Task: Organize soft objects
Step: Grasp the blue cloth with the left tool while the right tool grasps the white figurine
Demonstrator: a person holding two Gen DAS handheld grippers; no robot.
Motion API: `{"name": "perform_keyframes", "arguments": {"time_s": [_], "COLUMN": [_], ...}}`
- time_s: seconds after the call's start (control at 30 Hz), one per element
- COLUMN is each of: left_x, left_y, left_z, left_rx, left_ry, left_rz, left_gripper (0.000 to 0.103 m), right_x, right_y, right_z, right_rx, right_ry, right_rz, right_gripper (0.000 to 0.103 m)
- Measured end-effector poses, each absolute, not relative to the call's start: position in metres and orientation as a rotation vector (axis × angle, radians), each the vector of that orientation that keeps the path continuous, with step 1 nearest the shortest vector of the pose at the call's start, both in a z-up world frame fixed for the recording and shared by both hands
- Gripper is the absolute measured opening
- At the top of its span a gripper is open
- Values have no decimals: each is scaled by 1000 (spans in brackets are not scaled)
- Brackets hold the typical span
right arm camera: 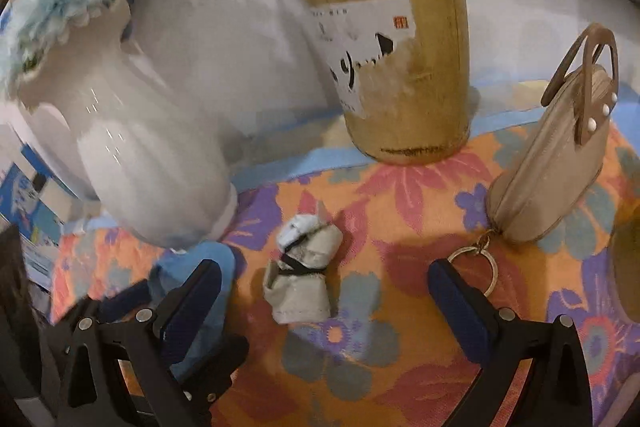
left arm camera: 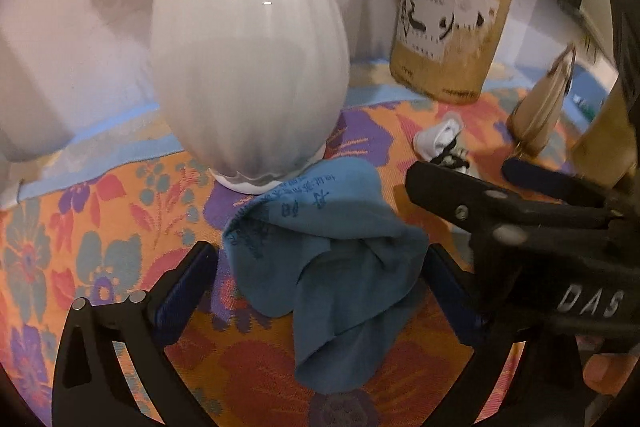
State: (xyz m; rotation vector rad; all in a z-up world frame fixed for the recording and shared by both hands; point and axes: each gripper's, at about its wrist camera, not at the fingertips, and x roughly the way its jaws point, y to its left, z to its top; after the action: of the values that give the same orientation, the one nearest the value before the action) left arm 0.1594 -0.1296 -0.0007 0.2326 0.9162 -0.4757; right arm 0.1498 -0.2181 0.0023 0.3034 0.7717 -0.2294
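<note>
I have the left gripper (left arm camera: 320, 275) spread wide, its fingers (left arm camera: 188, 287) on either side of the blue cloth (left arm camera: 328, 267) but not closed on it. The cloth lies crumpled on the floral desk (left arm camera: 100, 227), its far edge touching the foot of the white vase (left arm camera: 248, 67).

The right gripper (right arm camera: 324, 291) is also wide open and holds nothing. The small white sock (right arm camera: 300, 271) lies on the desk just ahead, between its fingers (right arm camera: 460, 303). In the left view the right gripper crosses in from the side, close over the cloth.

I judge the step in hand is picking up both soft pieces. To do it well I would lower the left fingers onto the thick fold of the cloth, well back from the vase, and close slowly so the cloth does not drag against the vase. For the sock I would come straight down and pinch its middle, clear of the key ring (right arm camera: 476, 267).

Count: one cloth, one sock, one vase, one pen holder (right arm camera: 404, 67), one small beige bag (right arm camera: 560, 155) with its ring.
</note>
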Motion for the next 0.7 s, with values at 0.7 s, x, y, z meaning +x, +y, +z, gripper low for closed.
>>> {"name": "perform_keyframes", "arguments": {"time_s": [0.7], "left_x": [160], "left_y": [-130], "left_z": [-1], "left_rx": [224], "left_ry": [921], "left_rz": [-481], "left_gripper": [102], "right_x": [159], "right_y": [-208], "right_z": [-4], "right_rx": [203], "right_ry": [810], "right_rz": [-243], "right_gripper": [99]}}
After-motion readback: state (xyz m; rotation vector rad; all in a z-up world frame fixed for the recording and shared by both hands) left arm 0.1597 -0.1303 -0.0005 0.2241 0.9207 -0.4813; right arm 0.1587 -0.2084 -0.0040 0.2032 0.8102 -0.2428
